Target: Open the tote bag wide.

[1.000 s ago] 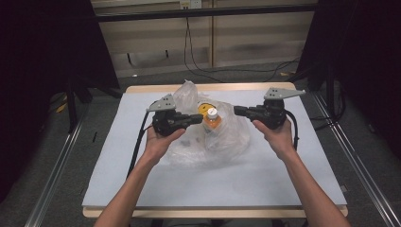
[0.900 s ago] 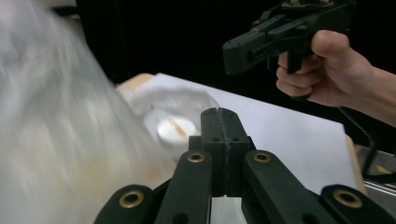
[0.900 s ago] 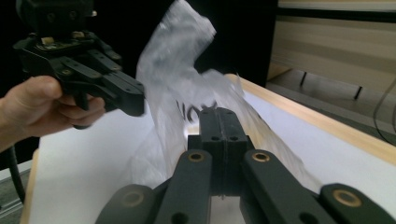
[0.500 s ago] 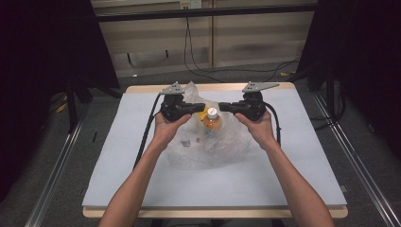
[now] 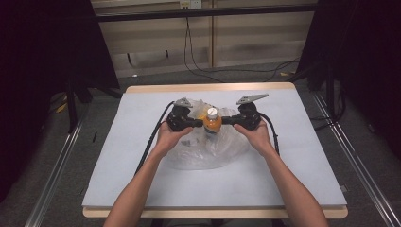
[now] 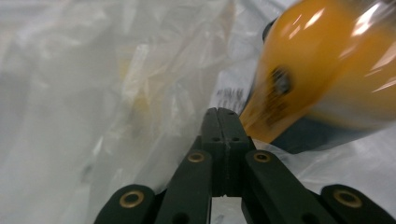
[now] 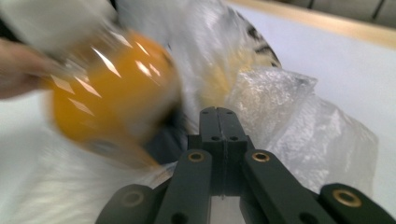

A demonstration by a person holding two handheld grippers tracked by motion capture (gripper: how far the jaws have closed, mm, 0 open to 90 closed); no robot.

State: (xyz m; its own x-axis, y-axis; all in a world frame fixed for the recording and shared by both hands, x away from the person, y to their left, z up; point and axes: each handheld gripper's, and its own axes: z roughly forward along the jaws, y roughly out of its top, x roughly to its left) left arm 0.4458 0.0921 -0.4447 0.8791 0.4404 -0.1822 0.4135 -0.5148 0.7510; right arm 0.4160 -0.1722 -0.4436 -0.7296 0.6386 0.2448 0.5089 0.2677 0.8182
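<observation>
An orange bottle (image 5: 211,123) with a white cap stands upright in a crumpled clear plastic bag (image 5: 208,152) at the middle of the table. My left gripper (image 5: 200,124) meets the bottle from the left and my right gripper (image 5: 225,121) from the right, both held level. In the left gripper view the jaws of the left gripper (image 6: 225,114) are pressed together in the bag film (image 6: 93,93), with the bottle (image 6: 327,70) blurred just beyond at the right. The right gripper (image 7: 223,114) is likewise shut at the bag (image 7: 299,121), with the bottle (image 7: 112,88) close at the left.
The table (image 5: 293,142) is covered by a pale blue-grey mat with a wooden edge at the back. Black cables trail from both grippers across the mat. Metal rails run along the floor on either side, and wires lie on the floor behind the table.
Both grippers have moved inward toward each other, from wide apart at the bag's sides to right against the bottle. The bag has gathered in and sunk lower around it.
</observation>
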